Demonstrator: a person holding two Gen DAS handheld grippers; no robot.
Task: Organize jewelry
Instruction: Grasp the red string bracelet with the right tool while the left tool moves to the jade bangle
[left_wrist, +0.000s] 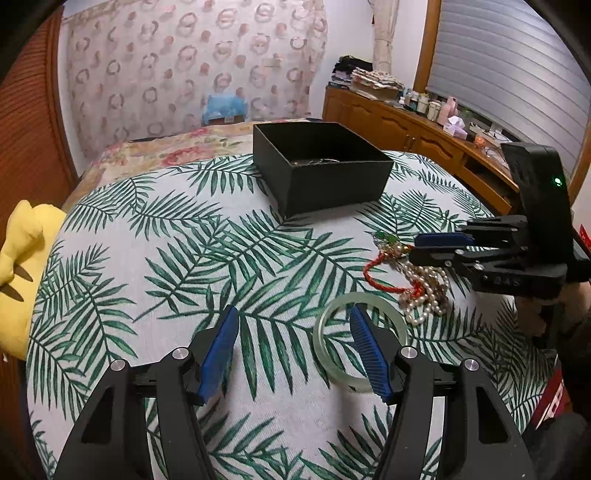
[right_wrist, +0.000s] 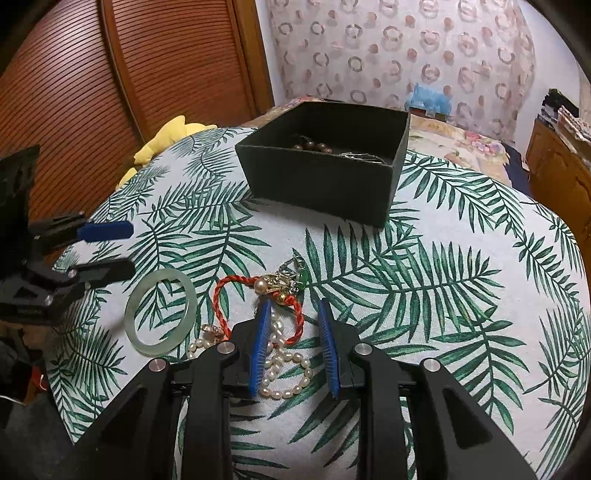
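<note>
Jewelry heap: your right gripper (right_wrist: 293, 343) has its fingers spread wide astride the pearl strand (right_wrist: 286, 373) and red cord (right_wrist: 236, 291). Left gripper (left_wrist: 293, 350) gapes wide, jade bangle (left_wrist: 360, 341) under its right finger. Black box (left_wrist: 321, 166) at 12 o'clock, bare leaf-print worktop (left_wrist: 184, 266) between

Matt black card box (right_wrist: 325, 184), translucent glossy jade bangle (right_wrist: 160, 312), woven leaf-print cloth (right_wrist: 443, 295), lustrous pearls (right_wrist: 284, 373)

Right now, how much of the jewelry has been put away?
Some is done: the black box already holds brown beads. Nothing is gripped; the right gripper is open over the pearl necklace. Left on the cloth: pearls, red cord bracelet, and jade bangle near the open left gripper.
</note>
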